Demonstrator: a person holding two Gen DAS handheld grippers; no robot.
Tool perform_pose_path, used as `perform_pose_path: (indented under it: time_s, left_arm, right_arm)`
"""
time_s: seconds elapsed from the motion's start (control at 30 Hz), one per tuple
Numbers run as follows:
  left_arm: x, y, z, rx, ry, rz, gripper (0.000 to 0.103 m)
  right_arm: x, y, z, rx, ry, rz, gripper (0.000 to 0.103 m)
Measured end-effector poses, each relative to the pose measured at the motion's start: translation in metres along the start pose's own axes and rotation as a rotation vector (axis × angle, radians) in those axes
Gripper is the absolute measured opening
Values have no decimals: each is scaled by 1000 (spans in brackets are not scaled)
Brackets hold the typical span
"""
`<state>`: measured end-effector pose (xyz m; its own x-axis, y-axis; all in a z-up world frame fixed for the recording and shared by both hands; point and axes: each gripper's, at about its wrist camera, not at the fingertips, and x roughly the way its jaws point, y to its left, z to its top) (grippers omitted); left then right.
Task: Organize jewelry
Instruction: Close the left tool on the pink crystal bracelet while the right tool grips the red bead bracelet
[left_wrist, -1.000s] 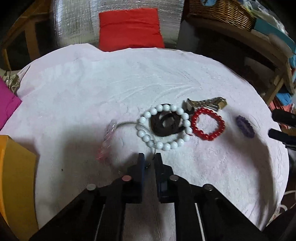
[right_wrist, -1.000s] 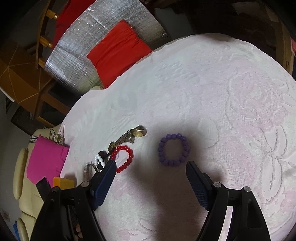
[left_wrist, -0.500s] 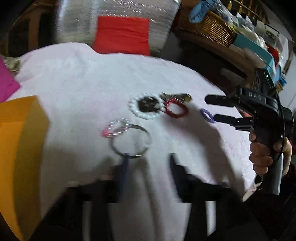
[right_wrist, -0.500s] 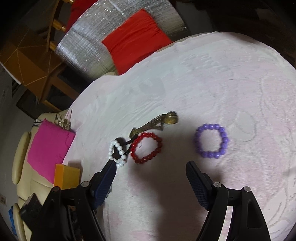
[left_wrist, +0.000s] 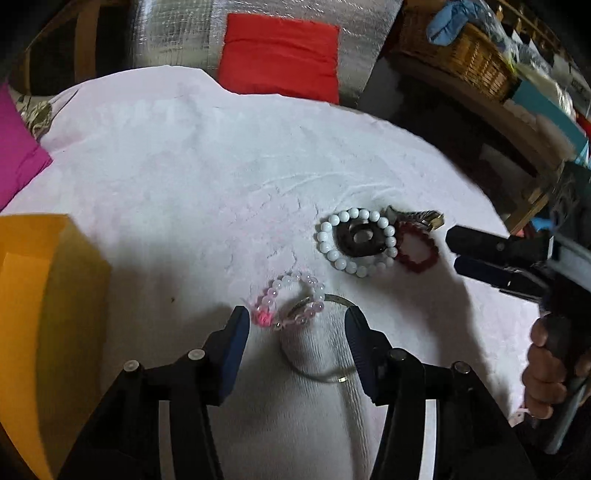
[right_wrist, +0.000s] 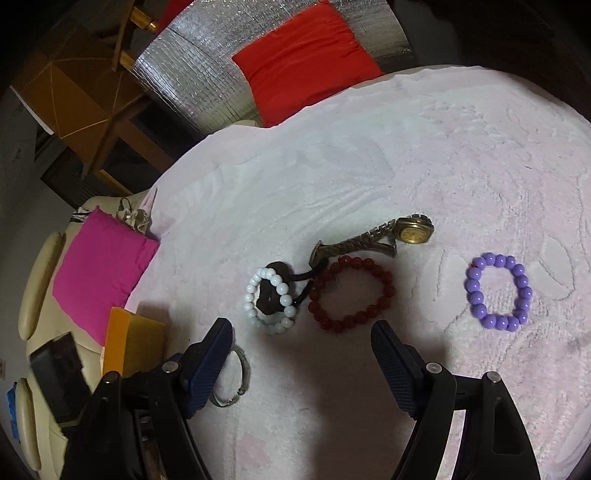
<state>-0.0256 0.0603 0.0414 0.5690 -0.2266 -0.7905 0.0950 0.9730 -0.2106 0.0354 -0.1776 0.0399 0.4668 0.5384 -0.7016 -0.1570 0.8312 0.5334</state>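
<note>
On the white cloth (left_wrist: 207, 177), a silver bangle (left_wrist: 321, 376) and a pink bead bracelet (left_wrist: 275, 291) overlap between the fingers of my left gripper (left_wrist: 297, 317). Its jaws are closing, and the pads stand clear of both pieces. Farther right lie a white bead bracelet (left_wrist: 332, 254) around a dark pendant (left_wrist: 360, 238), a red bead bracelet (left_wrist: 417, 264) and a gold watch (left_wrist: 424, 218). My right gripper (right_wrist: 301, 326) is open and holds nothing, just short of the red bracelet (right_wrist: 349, 325) and white bracelet (right_wrist: 251, 291). A purple bracelet (right_wrist: 476, 295) lies to its right.
An orange box (left_wrist: 44, 295) stands at the cloth's left edge, with a pink cushion (left_wrist: 14, 155) behind it. A red cushion (left_wrist: 280, 55) on silver padding sits beyond the far edge. A wicker basket (left_wrist: 461, 48) is on a shelf at the right. A hand (left_wrist: 546, 373) holds the right gripper (left_wrist: 453, 249).
My left gripper went from shut to open and drew back, leaving the bangle and pink bracelet nearer and apart from the white bracelet. The right gripper shifted left, from the purple bracelet to the red one.
</note>
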Motion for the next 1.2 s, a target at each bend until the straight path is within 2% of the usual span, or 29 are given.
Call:
perform_pose_path:
  time_s: [0.07,0.13,0.27,0.33,0.37,0.4,0.67,0.73,0.83,0.87,0.9,0.93,1.0,1.2]
  left_arm:
    - [6,-3,1,29,5,14,41]
    - [9,-8,1,64,5,29,37]
    - [12,-9,3,89,7,49,13]
    - [11,-8,5,97,4,54,12]
    - [10,-9,5,104,3,57,5]
    - [10,-10,5,113,4,59,3]
    - [-4,-11,8,121,-39,60,3]
    - [-6,-11,8,127,-45,57,3]
    - [-6,-11,6,136,-39,54,3]
    - [-4,-11,6,137,-32,53,4]
    - [-1,-12,5,139,-21,53,8]
    - [1,-12,4,138,-12,54,12]
    - [3,-13,1,134,-6,60,37]
    - [7,-19,0,146,-7,53,39]
  right_arm:
    - [5,-3,3,26,13,19,80]
    - [9,-6,7,49,17,52,78]
    - [20,-5,15,72,34,117,63]
    - [27,-8,19,94,37,118,62]
    - [30,-9,21,102,35,118,62]
    - [33,-11,24,109,34,119,60]
    - [63,-2,31,88,69,104,55]
    - [66,4,31,54,73,78,48]
    - [68,14,28,-30,71,-6,36]
    - [69,17,27,-54,68,-28,27]
    - [69,18,26,-72,66,-47,21]
    - [68,17,26,-77,66,-54,20]
    - [64,15,26,-74,61,-51,20]
    - [39,-1,31,-25,28,15,20]
